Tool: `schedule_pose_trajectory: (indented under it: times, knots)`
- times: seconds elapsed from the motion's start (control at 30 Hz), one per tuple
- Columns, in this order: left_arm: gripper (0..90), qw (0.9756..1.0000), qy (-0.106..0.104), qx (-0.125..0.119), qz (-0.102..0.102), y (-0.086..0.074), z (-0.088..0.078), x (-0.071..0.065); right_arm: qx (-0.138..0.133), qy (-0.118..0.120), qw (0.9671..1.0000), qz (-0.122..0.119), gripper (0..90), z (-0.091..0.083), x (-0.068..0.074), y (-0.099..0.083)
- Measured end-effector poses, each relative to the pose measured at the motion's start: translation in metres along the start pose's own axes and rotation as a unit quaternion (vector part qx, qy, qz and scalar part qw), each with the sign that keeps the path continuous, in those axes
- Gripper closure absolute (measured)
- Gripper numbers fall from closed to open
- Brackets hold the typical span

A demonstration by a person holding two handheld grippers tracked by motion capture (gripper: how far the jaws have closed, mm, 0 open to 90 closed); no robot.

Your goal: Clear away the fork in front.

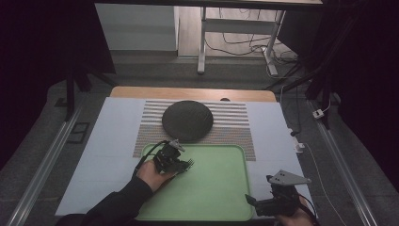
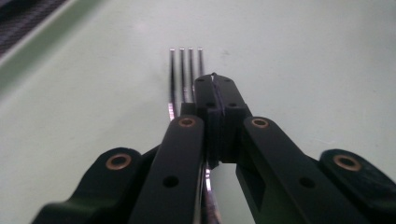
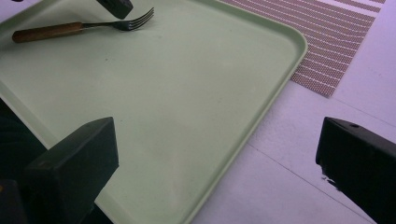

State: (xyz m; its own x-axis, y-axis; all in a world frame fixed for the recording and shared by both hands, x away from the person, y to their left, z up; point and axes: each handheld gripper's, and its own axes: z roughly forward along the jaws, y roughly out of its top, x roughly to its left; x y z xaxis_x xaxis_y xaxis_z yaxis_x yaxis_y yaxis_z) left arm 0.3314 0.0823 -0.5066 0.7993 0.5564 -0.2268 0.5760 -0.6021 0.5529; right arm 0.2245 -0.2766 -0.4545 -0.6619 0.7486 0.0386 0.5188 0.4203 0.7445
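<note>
The left gripper pinches the fork low over the green tray, jaws squeezed tight on its thin neck. It could twist and slip out. The right gripper waits wide open

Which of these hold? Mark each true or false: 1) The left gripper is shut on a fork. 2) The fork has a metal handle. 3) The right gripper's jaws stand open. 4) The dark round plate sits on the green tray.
1) True: the left gripper is clamped on the fork.
2) False: its handle is wooden.
3) True: the right gripper has its jaws wide apart, with nothing between them.
4) False: the dark round plate lies on the striped mat, beyond the green tray.
</note>
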Motion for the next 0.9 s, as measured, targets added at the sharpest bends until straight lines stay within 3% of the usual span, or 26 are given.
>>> schedule_pose_trajectory:
  times: [0.13, 0.33, 0.9]
  knots:
    - [88.7, 0.9997, 0.000, 0.020, 0.014, -0.002, 0.012, -0.006, -0.001, 0.000, 1.0000, 0.001, 0.0, 0.000, 0.000, 0.000]
    - [88.7, 0.9990, 0.034, 0.021, 0.020, -0.003, 0.013, -0.005, -0.001, 0.000, 1.0000, 0.001, 0.0, -0.001, 0.000, 0.000]
    - [88.6, 0.9963, 0.069, 0.019, -0.048, -0.018, -0.010, 0.040, -0.004, 0.003, 1.0000, 0.005, 0.0, -0.001, -0.001, -0.001]
